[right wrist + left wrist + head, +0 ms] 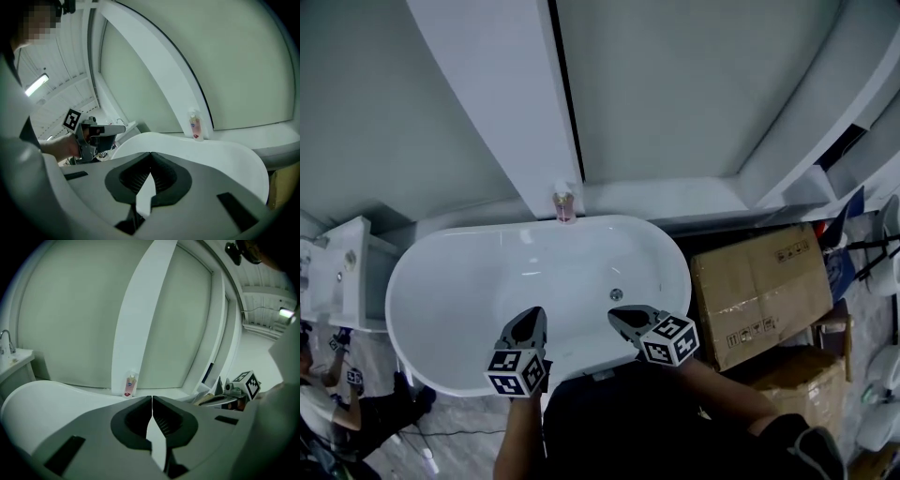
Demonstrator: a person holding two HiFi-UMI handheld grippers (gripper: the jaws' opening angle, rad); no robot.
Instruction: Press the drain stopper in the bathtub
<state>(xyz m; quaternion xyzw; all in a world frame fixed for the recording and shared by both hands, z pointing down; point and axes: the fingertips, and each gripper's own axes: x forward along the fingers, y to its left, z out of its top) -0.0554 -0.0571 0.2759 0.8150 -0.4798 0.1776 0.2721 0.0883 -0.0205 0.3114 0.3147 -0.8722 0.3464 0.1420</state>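
Drain stopper (pixel 616 294) sits on the floor of the bathtub (pixel 450 272), toward its right end, so it's basically right off the nose of the right hand-held gripper (pixel 615 317). That one hovers over the near rim and points into the tub, with the stopper just past its tip. Its jaws are pinched together with nothing in them. The left hand-held gripper (pixel 534 314) is the same, tips touching and empty, but it's off to the left, well apart from the stopper. So I'd say the right side is the obvious one to push forward and down onto it. Further back, a little pink bottle (pixel 564 204) stands on the far ledge, and cardboard boxes (pixel 759 291) sit beside the tub's right end.
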